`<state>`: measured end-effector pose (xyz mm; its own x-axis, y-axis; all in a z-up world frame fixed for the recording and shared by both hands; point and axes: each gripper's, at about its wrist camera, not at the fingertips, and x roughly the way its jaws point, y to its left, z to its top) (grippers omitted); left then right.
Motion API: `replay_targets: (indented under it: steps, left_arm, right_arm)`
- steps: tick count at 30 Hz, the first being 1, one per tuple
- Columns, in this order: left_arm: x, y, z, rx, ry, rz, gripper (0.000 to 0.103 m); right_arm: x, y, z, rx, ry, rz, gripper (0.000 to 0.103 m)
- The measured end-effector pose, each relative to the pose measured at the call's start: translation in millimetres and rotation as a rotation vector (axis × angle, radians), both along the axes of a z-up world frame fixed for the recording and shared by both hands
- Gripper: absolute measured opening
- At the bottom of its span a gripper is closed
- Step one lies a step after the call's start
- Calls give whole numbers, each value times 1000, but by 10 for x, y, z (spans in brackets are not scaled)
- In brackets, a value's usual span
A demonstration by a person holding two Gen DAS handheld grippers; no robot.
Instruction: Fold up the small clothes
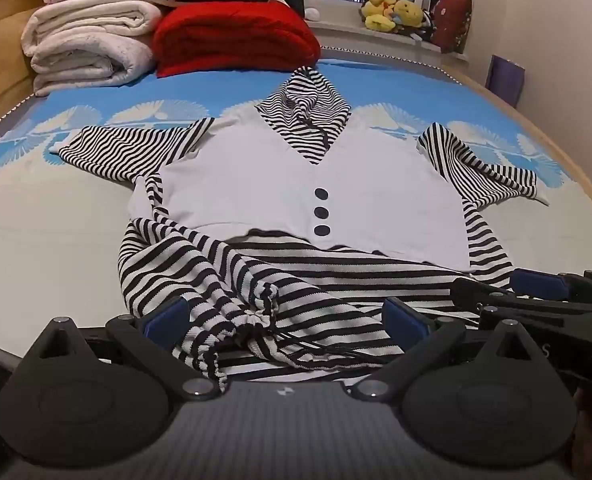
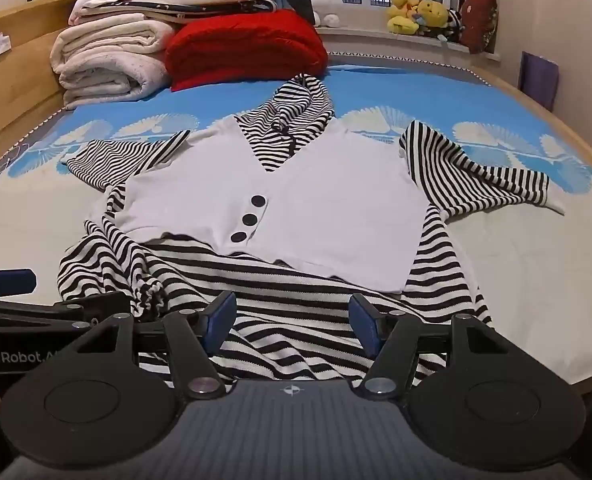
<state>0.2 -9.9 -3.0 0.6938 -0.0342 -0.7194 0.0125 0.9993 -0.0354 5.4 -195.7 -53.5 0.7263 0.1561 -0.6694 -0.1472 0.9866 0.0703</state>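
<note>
Striped top [image 1: 315,184] spread on bed [image 1: 36,240]. Left gripper [image 1: 284,316] wide apart, right gripper [image 2: 292,320] apart, both over hem, empty. Next, probably: pinch hem, fold up.

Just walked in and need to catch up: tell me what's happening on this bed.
A person holds a gripper in each hand over a small striped garment with a white vest front, spread face up on the bed. The left gripper and right gripper both hover at the garment's near hem, fingers apart with striped fabric lying between them, nothing pinched. No fold is made yet. Folded blankets and a red pillow sit at the far end.
</note>
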Motion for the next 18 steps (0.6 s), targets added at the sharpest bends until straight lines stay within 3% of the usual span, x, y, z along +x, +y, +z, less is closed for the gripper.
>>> replay_targets:
  steps: [18]
  left_arm:
    - [13, -19, -37, -1, 3, 2, 102]
  right_arm:
    - [-2, 9, 26, -11, 0, 6, 63]
